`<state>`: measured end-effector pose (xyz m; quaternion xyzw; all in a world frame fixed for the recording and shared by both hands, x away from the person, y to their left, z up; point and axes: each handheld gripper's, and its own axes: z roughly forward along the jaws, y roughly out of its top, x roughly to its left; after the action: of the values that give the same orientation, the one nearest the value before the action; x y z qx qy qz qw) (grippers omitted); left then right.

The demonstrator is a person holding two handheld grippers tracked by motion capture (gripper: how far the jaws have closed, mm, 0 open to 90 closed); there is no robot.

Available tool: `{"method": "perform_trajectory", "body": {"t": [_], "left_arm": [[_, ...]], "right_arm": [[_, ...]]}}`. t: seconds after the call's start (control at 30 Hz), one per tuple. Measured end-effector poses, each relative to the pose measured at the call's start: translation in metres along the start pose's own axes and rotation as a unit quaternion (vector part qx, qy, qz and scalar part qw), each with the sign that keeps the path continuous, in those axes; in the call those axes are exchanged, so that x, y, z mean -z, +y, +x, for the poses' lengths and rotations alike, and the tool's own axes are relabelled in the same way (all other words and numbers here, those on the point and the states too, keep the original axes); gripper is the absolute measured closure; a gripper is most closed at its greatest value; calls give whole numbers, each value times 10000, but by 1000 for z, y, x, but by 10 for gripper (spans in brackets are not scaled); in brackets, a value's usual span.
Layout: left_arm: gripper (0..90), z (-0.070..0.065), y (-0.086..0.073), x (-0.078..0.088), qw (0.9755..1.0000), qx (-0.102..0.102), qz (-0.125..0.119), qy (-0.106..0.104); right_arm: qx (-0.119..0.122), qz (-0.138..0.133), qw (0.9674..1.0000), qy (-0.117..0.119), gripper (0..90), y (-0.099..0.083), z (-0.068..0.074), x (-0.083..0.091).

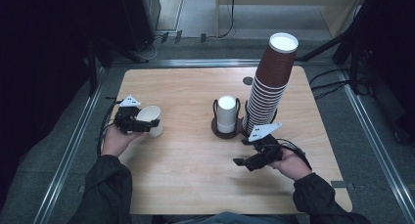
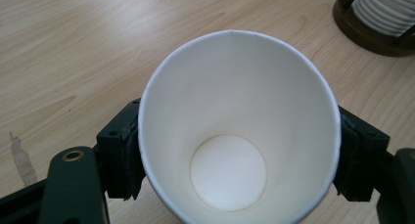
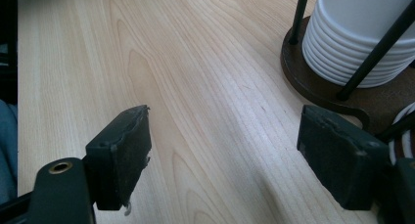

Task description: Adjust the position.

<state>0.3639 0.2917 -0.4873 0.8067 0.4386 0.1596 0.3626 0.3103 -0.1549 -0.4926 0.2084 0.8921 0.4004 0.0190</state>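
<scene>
The left claw (image 1: 142, 121) has a white paper cup (image 1: 150, 119) between its jaws, a black pad on each side of the cup's wall just under the rim. In the left gripper view the cup (image 2: 239, 121) opens toward the camera, its round bottom showing and nothing inside; the pads look to touch the wall, though how firmly they press cannot be told. The cup sits at the left side of the wooden table (image 1: 186, 175), tilted, well apart from the rest.

The right claw (image 1: 244, 160) is wide open with nothing between its jaws (bare wood shows between them in the right gripper view), and it hovers low, just in front of the dark round holder (image 1: 220, 131). In that holder stands a short stack of white cups (image 1: 226, 114), bottoms up. Beside it rises a tall leaning stack of brown cups (image 1: 271, 82).

No brand, label or writing can be read on the cups or the holder.
</scene>
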Motion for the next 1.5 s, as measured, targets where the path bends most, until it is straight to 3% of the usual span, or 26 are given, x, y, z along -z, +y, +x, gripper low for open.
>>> {"method": "perform_trajectory", "body": {"t": [0.27,0.67,0.93,1.03,1.17,1.5], "left_arm": [[190,0,-1,-2,10000,-23,73,-2],[126,1,-2,-1,9997,78,101,-186],[127,0,5,14,9994,152,-28,-304],[126,-2,7,18,9995,145,-29,-277],[123,0,8,26,9992,298,-60,-256],[131,-2,16,48,9989,340,-109,-316]], "right_arm": [[16,-10,10000,6,207,0,0,1],[6,-12,10000,29,207,1,0,2],[13,-26,10000,41,207,1,-1,3],[-93,-29,9999,68,206,1,-2,3],[-167,-78,9998,89,206,2,-3,4],[-125,-160,9998,0,221,2,-6,11]]}}
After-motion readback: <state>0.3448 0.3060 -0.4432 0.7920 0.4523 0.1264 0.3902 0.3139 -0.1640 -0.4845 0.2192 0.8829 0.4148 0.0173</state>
